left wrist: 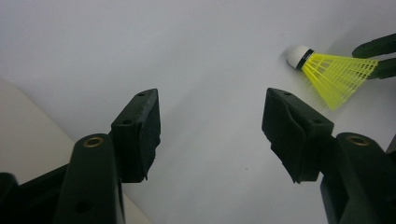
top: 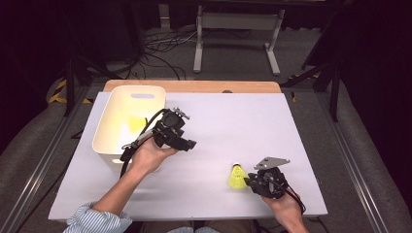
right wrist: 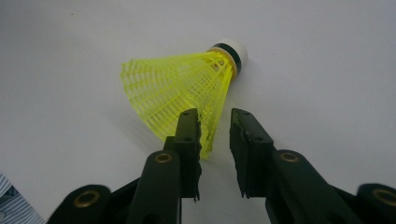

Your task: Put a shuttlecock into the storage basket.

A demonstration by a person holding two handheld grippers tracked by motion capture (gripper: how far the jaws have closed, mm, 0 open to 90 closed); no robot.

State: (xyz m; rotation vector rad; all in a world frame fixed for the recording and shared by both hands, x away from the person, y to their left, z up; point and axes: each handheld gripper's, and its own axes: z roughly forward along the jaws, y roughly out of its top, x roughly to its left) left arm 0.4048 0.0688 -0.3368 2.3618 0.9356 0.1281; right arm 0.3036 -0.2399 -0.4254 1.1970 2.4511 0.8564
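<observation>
The wide white tabletop [top: 204,145] lies under both my hands. At its far left corner stands the cream plastic bin [top: 127,121] with rounded corners and a slot handle, something yellow resting inside it. My left gripper [top: 182,141], black with its cable trailing over my wrist, hangs just beside the bin's right wall, its fingers [left wrist: 137,133] spread wide over bare table with nothing between them. My right gripper [top: 250,182] sits near the table's front right. Its fingers [right wrist: 189,140] stand close together around the rim of the yellow plastic shuttlecock [right wrist: 182,95], which lies on its side, white cork tip [right wrist: 231,49] pointing away; whether both pads press the skirt I cannot tell.
</observation>
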